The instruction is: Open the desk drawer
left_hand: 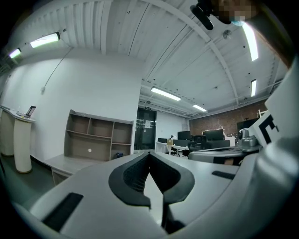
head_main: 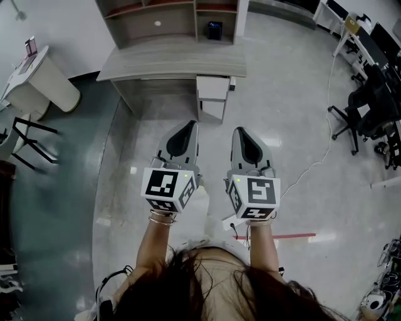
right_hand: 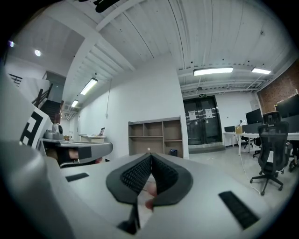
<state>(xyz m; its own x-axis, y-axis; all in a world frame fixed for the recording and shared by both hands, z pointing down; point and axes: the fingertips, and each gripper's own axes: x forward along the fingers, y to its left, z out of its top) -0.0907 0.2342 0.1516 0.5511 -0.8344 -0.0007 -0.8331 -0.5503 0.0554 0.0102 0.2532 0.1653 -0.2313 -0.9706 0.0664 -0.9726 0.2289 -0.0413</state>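
A grey desk (head_main: 169, 63) with a shelf unit (head_main: 175, 19) on top stands ahead across the floor; a white drawer cabinet (head_main: 213, 97) sits under its right end, its drawers closed. My left gripper (head_main: 190, 125) and right gripper (head_main: 239, 131) are held side by side, level, well short of the desk, both shut with nothing between the jaws. The left gripper view shows the desk (left_hand: 65, 163) and shelf unit (left_hand: 98, 137) far off past the shut gripper (left_hand: 149, 153). In the right gripper view the shelf unit (right_hand: 156, 137) stands beyond the shut gripper (right_hand: 151, 155).
A black office chair (head_main: 366, 113) and desks stand at the right, with a white cable (head_main: 319, 157) across the floor. A white lectern (head_main: 37, 78) and a black stand (head_main: 31, 141) are at the left. A red tape line (head_main: 294, 236) marks the floor near me.
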